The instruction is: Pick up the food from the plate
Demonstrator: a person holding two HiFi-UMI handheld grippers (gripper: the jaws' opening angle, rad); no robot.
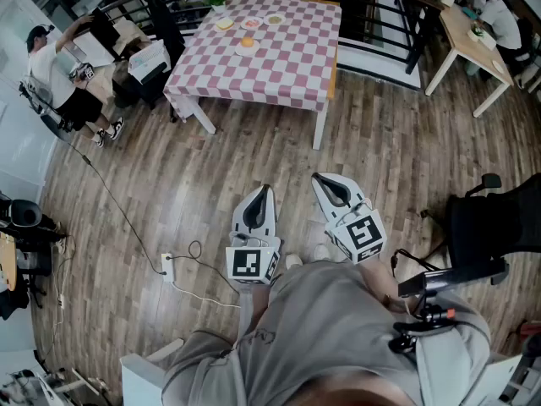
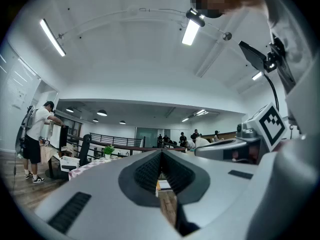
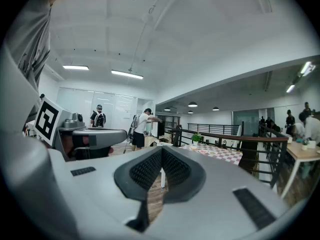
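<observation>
Far ahead stands a table with a pink-and-white checked cloth (image 1: 262, 57). On it lie small plates with food (image 1: 251, 24) and an orange item (image 1: 246, 41). Both grippers are held close to my body, well short of the table, over the wooden floor. My left gripper (image 1: 264, 191) is shut with nothing between its jaws, and its own view shows the jaws (image 2: 161, 156) pressed together. The right gripper (image 1: 322, 180) is likewise shut and empty, with its jaws (image 3: 161, 154) touching. In the right gripper view the checked table (image 3: 215, 152) sits far off.
A person (image 1: 59, 70) stands at the far left beside boxes. A black railing (image 1: 372, 15) runs behind the table. A wooden table (image 1: 469, 41) is at the upper right, a black office chair (image 1: 494, 227) at the right. A power strip with cable (image 1: 169, 265) lies on the floor.
</observation>
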